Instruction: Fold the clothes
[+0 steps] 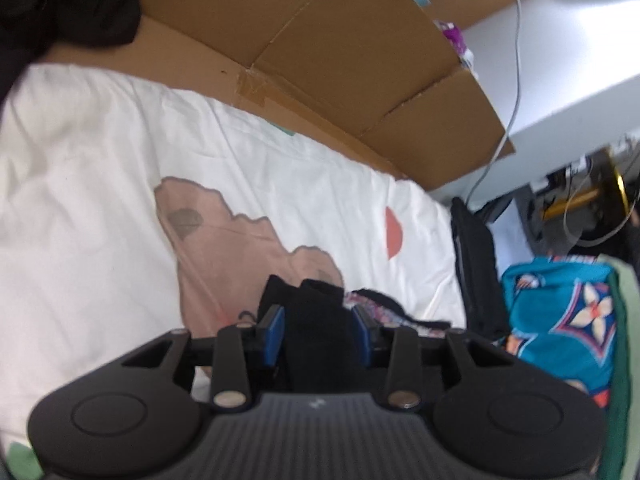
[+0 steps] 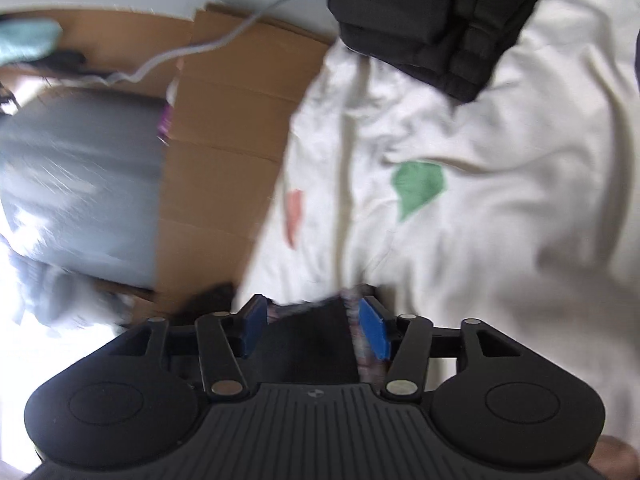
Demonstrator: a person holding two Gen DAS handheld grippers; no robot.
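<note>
A black garment (image 1: 316,320) with a multicoloured patterned edge (image 1: 384,312) lies on the white bedsheet (image 1: 100,160), which has pink, orange and green prints. My left gripper (image 1: 318,330) is open, its blue pads either side of a bunched fold of this black cloth, which fills most of the gap. In the right wrist view the same dark garment (image 2: 308,340) and its patterned edge (image 2: 354,308) lie between the blue pads of my right gripper (image 2: 316,324), which is open with slack room on both sides. A folded black garment (image 2: 432,12) rests further up the sheet (image 2: 520,200).
Flattened cardboard (image 1: 340,40) borders the bed's far side, with a white cable (image 1: 516,60) hanging over it. A black bag (image 1: 476,268) and a teal floral bag (image 1: 560,312) stand at the bed's right end. Dark cloth (image 1: 68,0) lies at top left. A grey blurred surface (image 2: 80,184) sits beyond the cardboard (image 2: 224,160).
</note>
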